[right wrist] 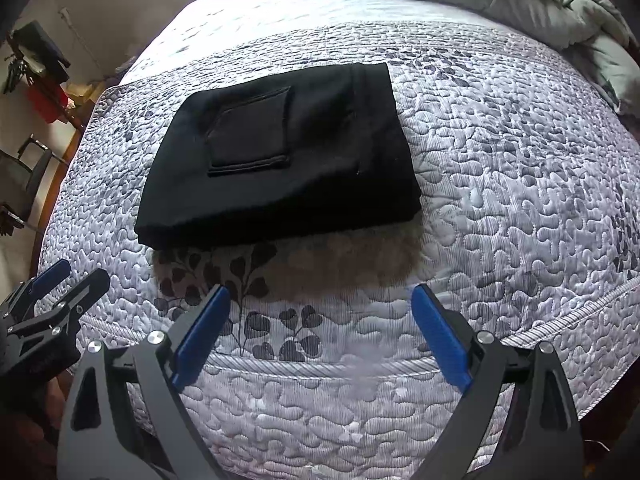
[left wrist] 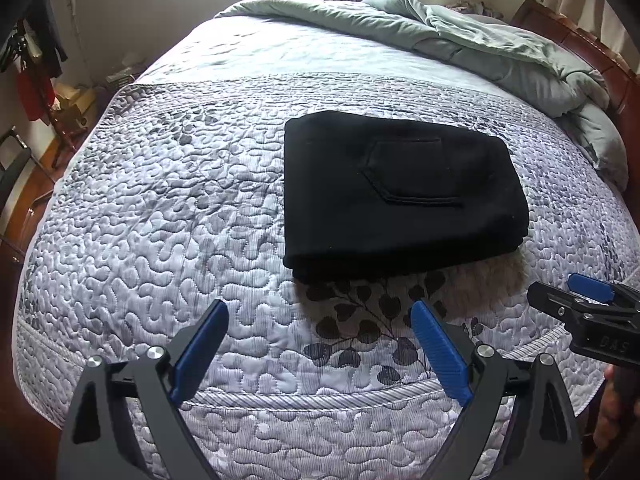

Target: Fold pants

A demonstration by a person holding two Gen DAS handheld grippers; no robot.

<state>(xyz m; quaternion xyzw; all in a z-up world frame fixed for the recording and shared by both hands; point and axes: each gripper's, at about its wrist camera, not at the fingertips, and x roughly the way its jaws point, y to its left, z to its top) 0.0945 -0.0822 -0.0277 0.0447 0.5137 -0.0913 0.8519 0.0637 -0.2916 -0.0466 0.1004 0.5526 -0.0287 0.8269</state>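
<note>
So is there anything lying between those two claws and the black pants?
Nothing visible. Only bare quilt lies between the open left gripper and the folded pants. The same goes for the open right gripper; neither touches the pants.

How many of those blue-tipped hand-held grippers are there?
2. The left hand-held gripper hangs open over the quilted grey bedspread's near edge; the right hand-held gripper, also open, is beside it. Both point at the folded black pants.
</note>
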